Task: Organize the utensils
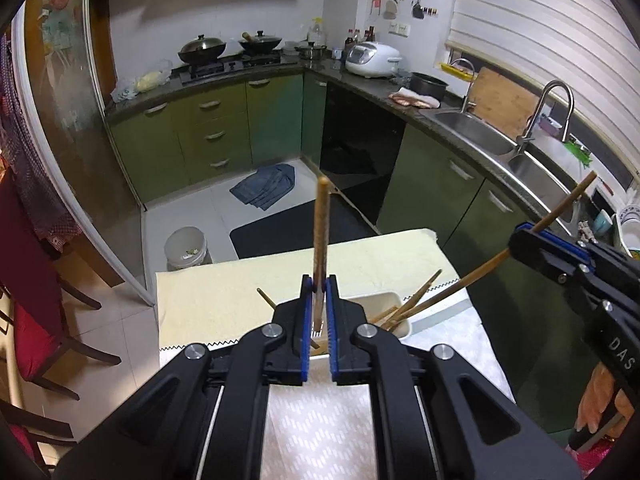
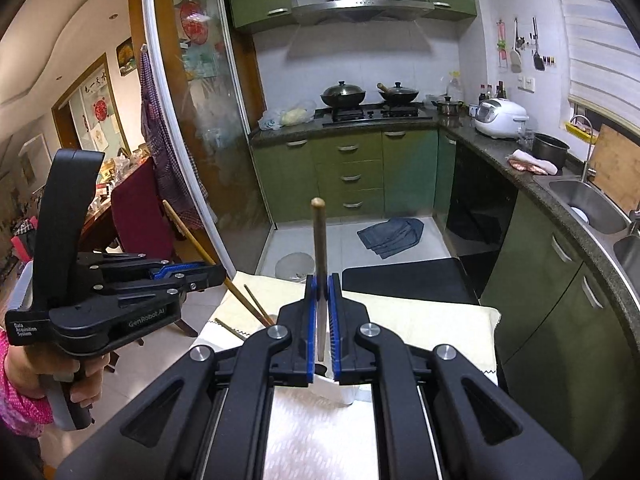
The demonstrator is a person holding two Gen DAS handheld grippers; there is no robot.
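Your left gripper [image 1: 319, 284] has its fingers closed on a wooden chopstick [image 1: 321, 236]. The stick is pinched between the blue pads near its thin end; its thick end stands up and away, well past the fingertips, and the thin end reaches back between the pads.

Your right gripper [image 2: 323, 282] is likewise closed on a second chopstick [image 2: 320, 264]. That stick sits upright in the same manner, rounded thick end above the fingertips and the tapered end between the pads.

In the left view the right gripper appears at the right edge, with its stick crossing the fingers at a slant, both ends free.

Both held sticks are clear of the white tray [image 1: 394, 304] on the counter [image 1: 224, 296]. The remaining chopsticks [image 1: 412, 300] lie slanted in that tray, some ends over its rim. One loose stick [image 1: 266, 298] shows just left of the left fingers; whether it rests in the tray cannot be told.
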